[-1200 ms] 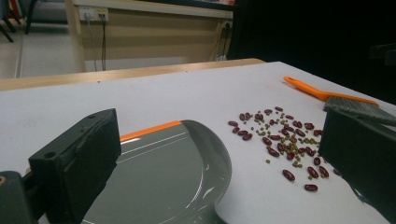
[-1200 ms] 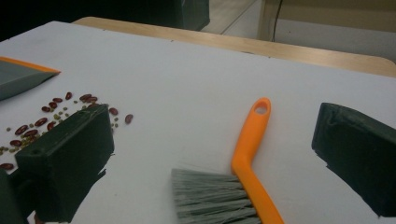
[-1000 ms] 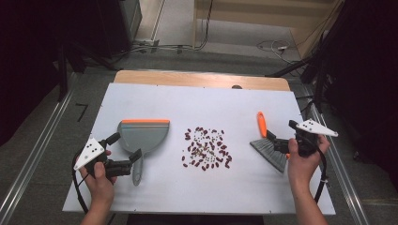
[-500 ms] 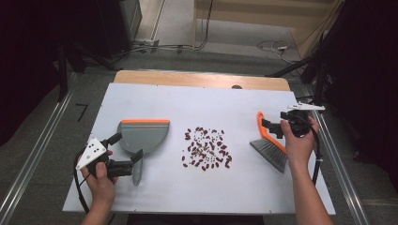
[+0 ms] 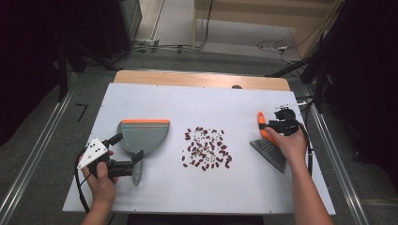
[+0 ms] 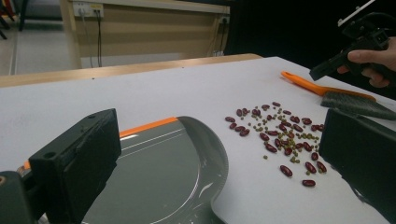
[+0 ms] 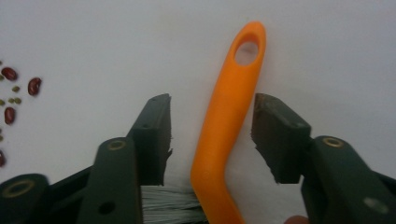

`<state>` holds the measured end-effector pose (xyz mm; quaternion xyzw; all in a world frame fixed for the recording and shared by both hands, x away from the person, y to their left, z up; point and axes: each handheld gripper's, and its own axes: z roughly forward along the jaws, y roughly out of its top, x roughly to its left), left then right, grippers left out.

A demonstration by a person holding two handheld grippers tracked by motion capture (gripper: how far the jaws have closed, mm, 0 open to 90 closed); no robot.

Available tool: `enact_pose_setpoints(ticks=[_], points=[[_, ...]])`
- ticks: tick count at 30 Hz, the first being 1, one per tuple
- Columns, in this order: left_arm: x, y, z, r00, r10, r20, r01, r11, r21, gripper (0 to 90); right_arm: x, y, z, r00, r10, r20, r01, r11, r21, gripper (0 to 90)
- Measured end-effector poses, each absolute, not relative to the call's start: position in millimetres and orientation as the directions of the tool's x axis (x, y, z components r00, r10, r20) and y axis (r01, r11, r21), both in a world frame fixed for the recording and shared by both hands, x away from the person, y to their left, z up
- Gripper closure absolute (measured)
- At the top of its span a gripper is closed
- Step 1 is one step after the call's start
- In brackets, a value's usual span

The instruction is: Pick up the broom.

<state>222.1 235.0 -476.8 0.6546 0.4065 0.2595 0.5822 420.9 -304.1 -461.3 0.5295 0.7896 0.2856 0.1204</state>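
1. A white desk [image 5: 141, 98] stands in front of the person, with a strip of bare wood showing along its far edge.
2. A scatter of red and small green beans [image 5: 205, 147] lies loose near the middle of the desk, touching neither tool.
3. A grey dustpan [image 5: 143, 136] with an orange lip sits to the left of the beans, lip toward the far side, its handle pointing back toward the person.
4. The left claw [image 5: 136, 165] is down at the dustpan's handle, gripped in the person's left hand [image 5: 101, 180]. In the left gripper view its jaws stand wide apart, with the pan's curved wall between them and neither jaw pressing on it.
5. A brush [image 5: 270, 145] with an orange handle and grey bristles lies to the right of the beans, well apart from the dustpan.
6. The right claw [image 7: 212, 135] sits over the brush handle. In the right gripper view its jaws are spread on either side of the orange handle, with a gap on each side.
7. The right hand [image 5: 291, 143] rests above the bristles, and a black cable trails back from it.
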Motion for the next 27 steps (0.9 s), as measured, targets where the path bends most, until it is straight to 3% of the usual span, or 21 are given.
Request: enact_pose_setpoints(ticks=[6, 16, 22, 27], points=[[221.8, 235.6, -477.3, 0.534, 0.834, -0.136, 0.232, 0.01, 0.973, 0.0, 419.1, -297.8, -469.7, -0.373, 0.925, 0.066, 0.807, 0.289, 0.516, 57.6], [222.0, 235.8, -477.7, 0.535, 0.834, -0.137, 0.232, 0.011, 0.973, 0.0, 418.8, -296.4, -475.3, -0.354, 0.933, 0.069, 0.852, 0.291, 0.435, 62.1], [221.7, 234.8, -478.2, 0.535, 0.834, -0.137, 0.235, 0.009, 0.972, 0.0, 416.6, -285.8, -474.9, -0.365, 0.931, -0.016, 0.855, 0.342, 0.391, 64.5], [221.1, 233.1, -477.5, 0.539, 0.833, -0.126, 0.232, -0.003, 0.973, 0.0, 417.7, -292.2, -475.6, -0.351, 0.936, 0.035, 0.861, 0.307, 0.404, 67.8]])
